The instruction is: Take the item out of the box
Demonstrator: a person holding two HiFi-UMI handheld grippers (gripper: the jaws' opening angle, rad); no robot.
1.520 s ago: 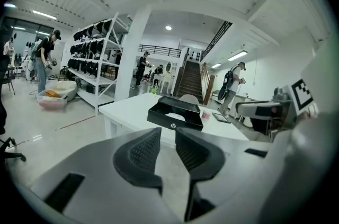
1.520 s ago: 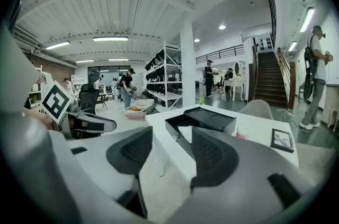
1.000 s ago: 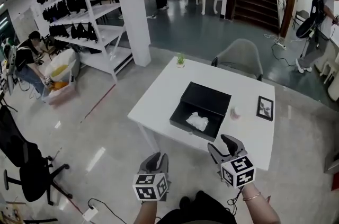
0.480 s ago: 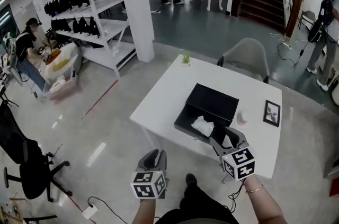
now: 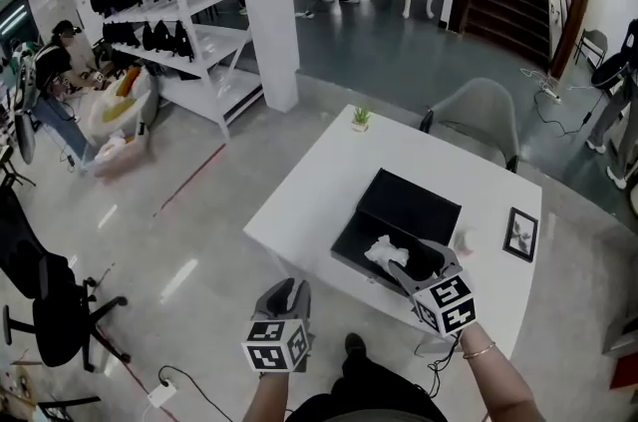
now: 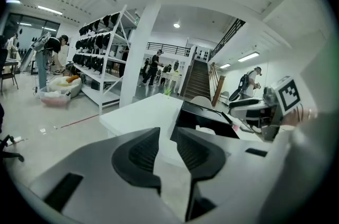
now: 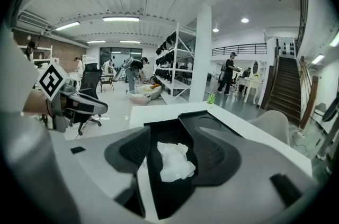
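A black box (image 5: 371, 235) lies open on the white table (image 5: 319, 181), its lid (image 5: 414, 206) folded back behind it. A crumpled white item (image 5: 384, 253) lies in the box near its front edge. My right gripper (image 5: 427, 262) hovers at the box's front right corner, just right of the item. In the right gripper view the item (image 7: 175, 162) shows between the jaws, farther off and untouched. The jaws are opening. My left gripper (image 5: 287, 295) hangs low, short of the table's edge, jaws narrowly apart and empty; its own view shows the box (image 6: 204, 114) ahead.
On the table's right side stand a small pink cup (image 5: 462, 237) and a framed picture (image 5: 520, 233); a little plant (image 5: 360, 118) sits at the far edge. A grey chair (image 5: 478, 116) stands behind the table. A white pillar (image 5: 269, 1), shelving (image 5: 169, 21) and a black office chair (image 5: 40, 300) lie left.
The view has drawn closer to the table. My right gripper has moved forward from short of the table to the box's front corner, and its jaws look wider. The left gripper stays low.
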